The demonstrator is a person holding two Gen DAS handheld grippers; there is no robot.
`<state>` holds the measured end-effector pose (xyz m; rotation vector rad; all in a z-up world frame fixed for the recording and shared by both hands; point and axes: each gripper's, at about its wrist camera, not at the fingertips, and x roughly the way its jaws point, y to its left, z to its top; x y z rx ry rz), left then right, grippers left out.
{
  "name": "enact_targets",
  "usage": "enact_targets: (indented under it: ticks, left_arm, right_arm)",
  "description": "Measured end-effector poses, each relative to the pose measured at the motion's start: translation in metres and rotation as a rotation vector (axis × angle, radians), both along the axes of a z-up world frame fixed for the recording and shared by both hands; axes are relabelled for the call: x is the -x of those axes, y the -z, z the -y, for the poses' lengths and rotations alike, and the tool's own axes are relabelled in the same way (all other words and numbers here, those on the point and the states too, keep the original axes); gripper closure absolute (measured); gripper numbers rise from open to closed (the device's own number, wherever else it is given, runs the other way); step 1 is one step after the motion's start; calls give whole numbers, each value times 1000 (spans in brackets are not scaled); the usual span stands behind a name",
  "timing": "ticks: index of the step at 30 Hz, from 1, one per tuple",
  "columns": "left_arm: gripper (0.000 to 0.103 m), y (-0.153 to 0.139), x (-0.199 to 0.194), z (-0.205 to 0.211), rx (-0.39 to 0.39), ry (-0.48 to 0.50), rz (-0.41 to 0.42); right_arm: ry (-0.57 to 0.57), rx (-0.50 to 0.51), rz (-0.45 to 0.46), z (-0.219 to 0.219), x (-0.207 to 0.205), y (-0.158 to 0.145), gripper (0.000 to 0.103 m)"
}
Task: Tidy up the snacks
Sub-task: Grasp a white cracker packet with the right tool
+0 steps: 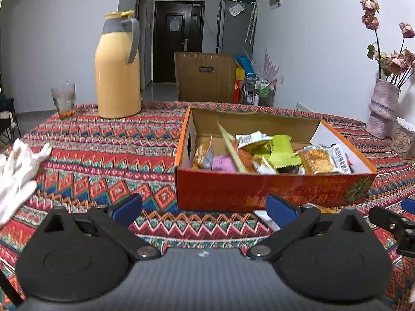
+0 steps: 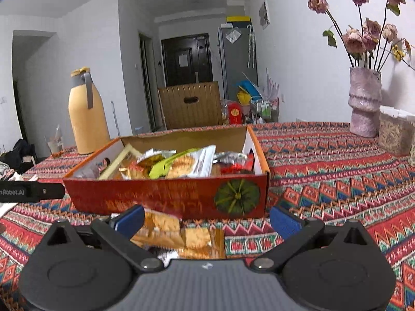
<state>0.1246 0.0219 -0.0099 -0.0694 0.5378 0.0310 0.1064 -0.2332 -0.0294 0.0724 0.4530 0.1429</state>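
Note:
An orange-red cardboard box [image 1: 259, 191] [image 2: 166, 197] stands on the patterned tablecloth, holding several wrapped snacks [image 1: 282, 153] [image 2: 181, 165] and a cardboard divider [image 1: 230, 145]. My left gripper [image 1: 205, 208] is open just in front of the box's near wall, with nothing between its fingers. My right gripper [image 2: 207, 220] is also open, low over the cloth before the box. Orange biscuit packets [image 2: 181, 238] lie on the cloth between its fingers, close to the left finger [image 2: 129, 220]. The right gripper's finger [image 1: 394, 223] shows at the edge of the left wrist view.
A yellow thermos jug [image 1: 116, 72] and a glass [image 1: 64, 101] stand at the back left. White crumpled gloves [image 1: 18, 173] lie at the left edge. A vase of dried roses [image 2: 364, 103] and a clear jar [image 2: 395, 132] stand at the back right. A wooden chair [image 1: 205, 77] is behind the table.

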Motion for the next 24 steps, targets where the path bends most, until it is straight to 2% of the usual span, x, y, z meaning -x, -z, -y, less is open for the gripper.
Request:
enact_targets:
  ticks: [13,24]
  left_arm:
    - [0,10,-1,-8,37,-2,-12]
    - [0,12,-2,-9,48,-5,-32]
  right_arm:
    - [24,25,-36,-5,0,11,0]
    - [-14,67,-79,-14,-16,8,0]
